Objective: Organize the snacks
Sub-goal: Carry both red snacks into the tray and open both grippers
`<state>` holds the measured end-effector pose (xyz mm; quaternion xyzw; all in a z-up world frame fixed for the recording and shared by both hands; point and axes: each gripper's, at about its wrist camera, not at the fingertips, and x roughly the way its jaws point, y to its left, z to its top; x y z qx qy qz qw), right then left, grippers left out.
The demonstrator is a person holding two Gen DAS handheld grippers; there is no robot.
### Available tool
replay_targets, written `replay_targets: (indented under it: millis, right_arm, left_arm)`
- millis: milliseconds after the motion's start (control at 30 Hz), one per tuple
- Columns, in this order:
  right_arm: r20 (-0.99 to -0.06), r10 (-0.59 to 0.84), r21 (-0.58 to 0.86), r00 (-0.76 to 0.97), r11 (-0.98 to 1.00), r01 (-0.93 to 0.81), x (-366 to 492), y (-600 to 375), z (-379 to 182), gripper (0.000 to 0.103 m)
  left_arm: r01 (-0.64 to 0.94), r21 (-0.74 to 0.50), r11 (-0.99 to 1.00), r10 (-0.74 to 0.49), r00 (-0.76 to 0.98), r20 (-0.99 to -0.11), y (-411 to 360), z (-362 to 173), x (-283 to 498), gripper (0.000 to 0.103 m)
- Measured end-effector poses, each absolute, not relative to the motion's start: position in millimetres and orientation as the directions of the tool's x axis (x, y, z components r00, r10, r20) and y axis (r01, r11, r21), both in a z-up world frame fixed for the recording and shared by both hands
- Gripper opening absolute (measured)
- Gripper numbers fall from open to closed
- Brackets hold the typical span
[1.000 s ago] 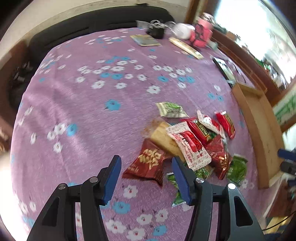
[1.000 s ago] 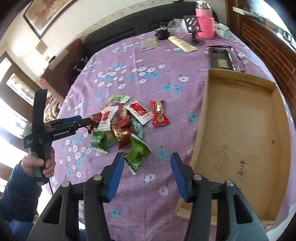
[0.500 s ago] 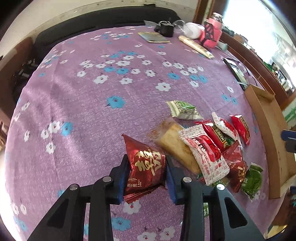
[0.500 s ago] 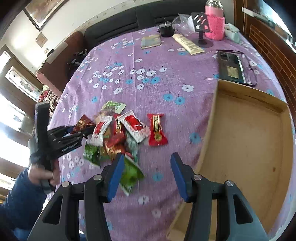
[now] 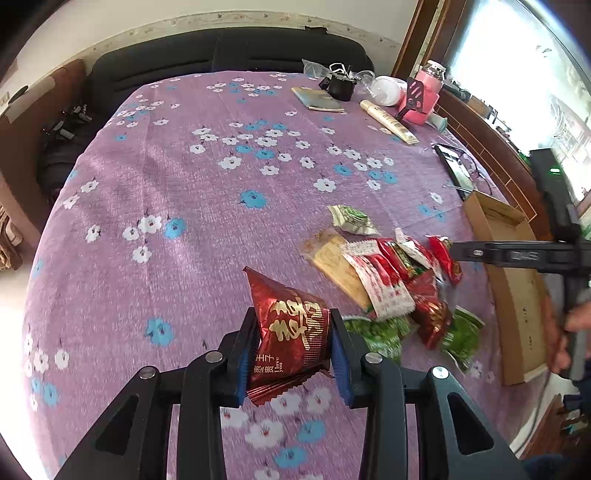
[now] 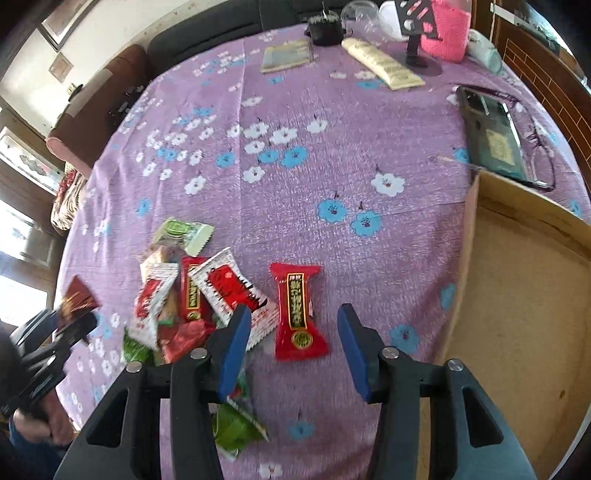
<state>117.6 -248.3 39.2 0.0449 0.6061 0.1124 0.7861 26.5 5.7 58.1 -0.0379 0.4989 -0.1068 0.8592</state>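
My left gripper (image 5: 293, 341) is shut on a dark red snack packet with gold characters (image 5: 291, 332) and holds it above the purple flowered tablecloth (image 5: 184, 206). The same packet shows at the far left of the right wrist view (image 6: 77, 299). A pile of red, white and green snack packets (image 5: 391, 284) lies to its right. My right gripper (image 6: 291, 345) is open, low over the table, with a lone red packet (image 6: 297, 310) lying between and just beyond its fingers. The pile (image 6: 177, 295) lies to its left.
A shallow cardboard tray (image 6: 524, 295) lies at the right; it also shows in the left wrist view (image 5: 513, 288). At the far edge stand a pink bottle (image 6: 448, 31), a cream tube (image 6: 382, 68), a booklet (image 6: 286, 55), and a phone with glasses (image 6: 495, 140).
My left gripper closed on the dark red packet and lifted it off the table. My right gripper moved forward and down toward the lone red packet.
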Motion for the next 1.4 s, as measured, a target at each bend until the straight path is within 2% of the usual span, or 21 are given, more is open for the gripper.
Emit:
replay_targets:
  millis: [33,100,333,600,867,1400]
  right_arm:
    - [-0.946,0.226,0.202,0.233,0.972,-0.122,119,-247,36,0.028]
    - [-0.954,0.208,0.187,0.217,0.976,-0.116,119,-244,29,0.019]
    - [-0.932,0.238,0.226,0.274,0.971,-0.075,97,-250,40,0.017]
    - [-0.865,0.343,0.386,0.366,0.921,0.049,17,-286,85,0.017]
    - [-0.840,0.290,0.394,0.459,0.907,0.146,-39,-351,115,0.018]
    - [-0.845,0.264,0.413,0.466,0.874,0.255,-72,-462,96,0.018]
  left_arm:
    - [0.148,-0.172,0.974,-0.223,0.482,-0.848,6,60,24,0.037]
    - [0.155,-0.177,0.972,-0.230,0.484,-0.844,6,63,21,0.037]
    - [0.200,-0.192,0.961,-0.267,0.475,-0.838,0,69,17,0.037]
    - [0.345,-0.231,0.910,-0.376,0.449,-0.811,-48,85,17,0.037]
    - [0.454,-0.239,0.858,-0.443,0.419,-0.793,-124,106,7,0.037]
    - [0.609,-0.262,0.749,-0.497,0.254,-0.830,-285,99,-16,0.037]
